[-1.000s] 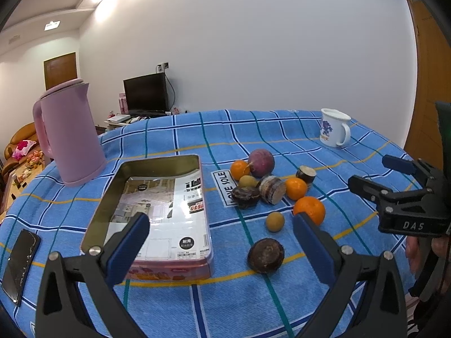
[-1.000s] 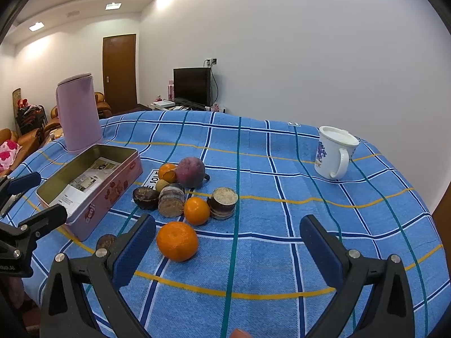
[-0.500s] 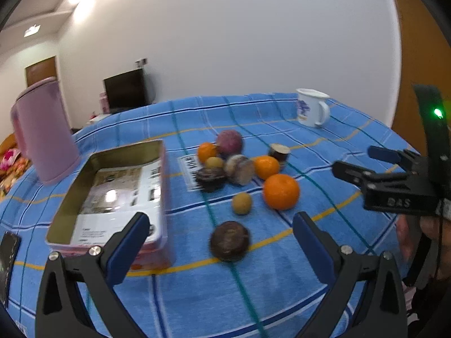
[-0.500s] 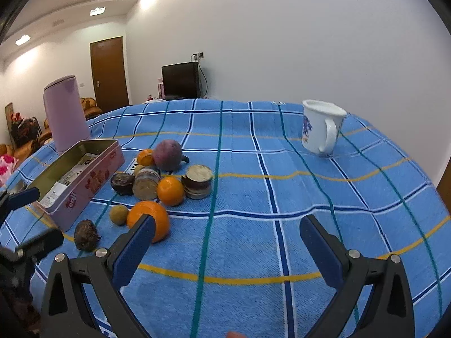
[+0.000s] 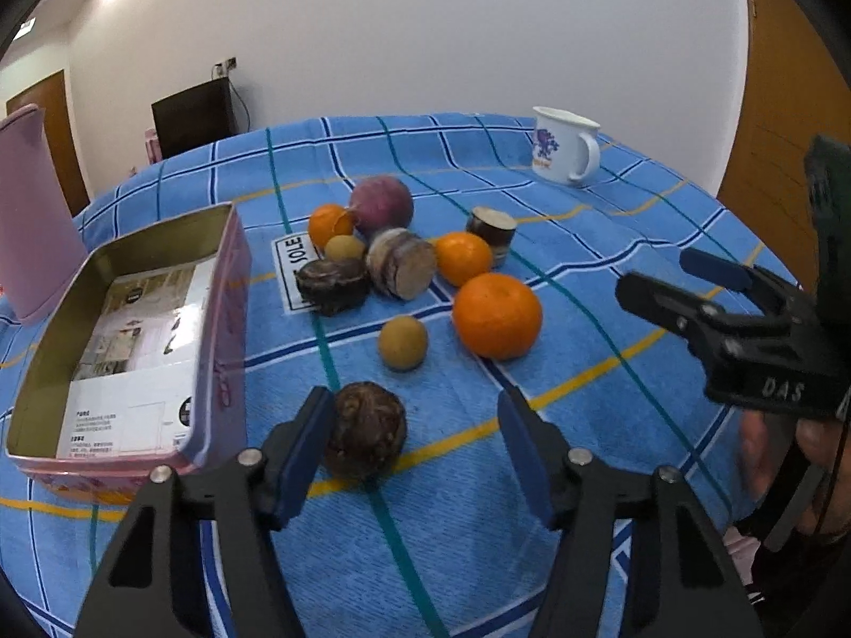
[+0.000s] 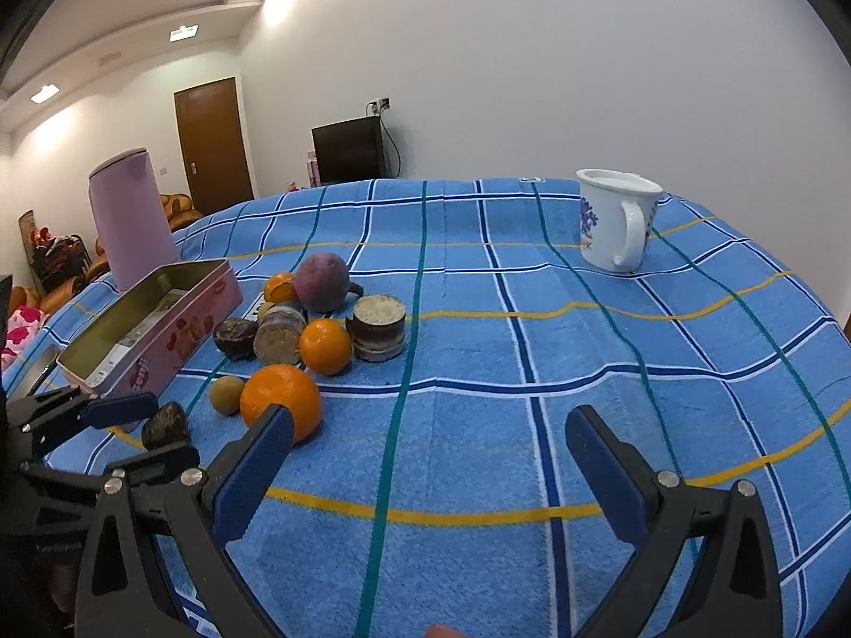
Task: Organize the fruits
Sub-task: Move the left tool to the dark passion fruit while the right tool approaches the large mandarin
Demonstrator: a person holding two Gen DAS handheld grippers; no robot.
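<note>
Left gripper [image 5: 415, 436] closing around dark brown fruit [image 5: 366, 429]: fruit against left pad, gap at right pad. Right gripper [image 6: 428, 457] spread, empty, farther off.

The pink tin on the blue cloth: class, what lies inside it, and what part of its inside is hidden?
Inside the pink tin only a printed paper sheet lies flat on the bottom; no fruit. The near wall's inner face is hidden.

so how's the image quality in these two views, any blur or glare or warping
Left wrist view: strong fisheye bend in the tablecloth, soft blur on the hand at the right edge, ceiling glare top left. Right wrist view: sharper, bright ceiling lights, the mug and table edge bowed by the lens, black corners.
</note>
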